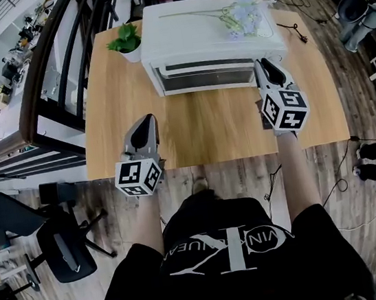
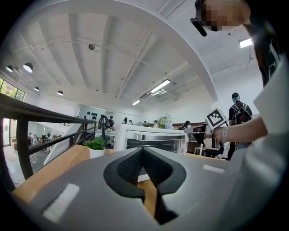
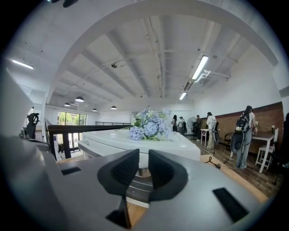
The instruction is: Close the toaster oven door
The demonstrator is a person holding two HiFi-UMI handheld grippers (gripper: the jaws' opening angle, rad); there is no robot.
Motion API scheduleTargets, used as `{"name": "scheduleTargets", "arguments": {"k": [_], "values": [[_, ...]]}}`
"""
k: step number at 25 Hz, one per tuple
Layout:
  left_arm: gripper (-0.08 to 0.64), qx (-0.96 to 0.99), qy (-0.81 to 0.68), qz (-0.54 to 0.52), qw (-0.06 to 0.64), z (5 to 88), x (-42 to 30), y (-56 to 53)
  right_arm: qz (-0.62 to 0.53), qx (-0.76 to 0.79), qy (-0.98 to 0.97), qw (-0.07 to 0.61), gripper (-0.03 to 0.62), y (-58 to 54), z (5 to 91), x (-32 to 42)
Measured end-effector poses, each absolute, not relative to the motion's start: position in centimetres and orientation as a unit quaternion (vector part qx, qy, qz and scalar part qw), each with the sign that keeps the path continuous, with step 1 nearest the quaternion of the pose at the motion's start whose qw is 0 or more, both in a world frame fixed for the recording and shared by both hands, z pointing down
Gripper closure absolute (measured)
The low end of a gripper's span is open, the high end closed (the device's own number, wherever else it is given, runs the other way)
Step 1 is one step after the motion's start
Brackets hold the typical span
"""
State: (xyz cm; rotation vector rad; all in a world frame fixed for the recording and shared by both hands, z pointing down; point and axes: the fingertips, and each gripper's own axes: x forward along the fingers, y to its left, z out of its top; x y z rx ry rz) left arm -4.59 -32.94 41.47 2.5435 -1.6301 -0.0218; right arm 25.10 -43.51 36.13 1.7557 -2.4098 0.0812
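Left hand-held gripper point(image 1: 145, 122) is idle at the lower left of centre, over the near part of the table point(image 1: 206, 133). Its pads are together at the tips, nothing between them, well short of the oven.

Right hand-held gripper point(image 1: 261, 66) is right of centre, its tip up against the front right corner of the toaster oven point(image 1: 186, 38). Its own view shows the jaws a narrow slot apart and nothing pinched. A grey bar point(image 3: 137, 189) runs across just beyond them, and I read it as the door handle.

The toaster oven sits at the far edge of the table, upper centre of the head view. The door point(image 1: 205, 77) looks upright against the body from both the head view and the left gripper view (I can't see a gap, but can't confirm the seam is flush either).

Judgement: we're at the tail end of the close, with the right gripper at the handle end of a door that's up or nearly so.

Next move: a light push on the door's top edge near the handle to seat it, then back straight off toward the near edge without hooking the handle.

Further back, flowers point(image 1: 242, 17) lie on the oven top and a potted plant point(image 1: 126, 42) stands at its left. Both are clear of the door.
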Motion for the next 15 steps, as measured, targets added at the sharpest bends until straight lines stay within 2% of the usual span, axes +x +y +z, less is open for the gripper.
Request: {"name": "scheduleTargets", "arguments": {"k": [15], "values": [[0.549, 0.849, -0.524, -0.007, 0.059, 41.3, -3.0, -31.5, 0.038, 0.581, -0.809, 0.082, 0.549, -39.6, 37.1, 26.2]]}}
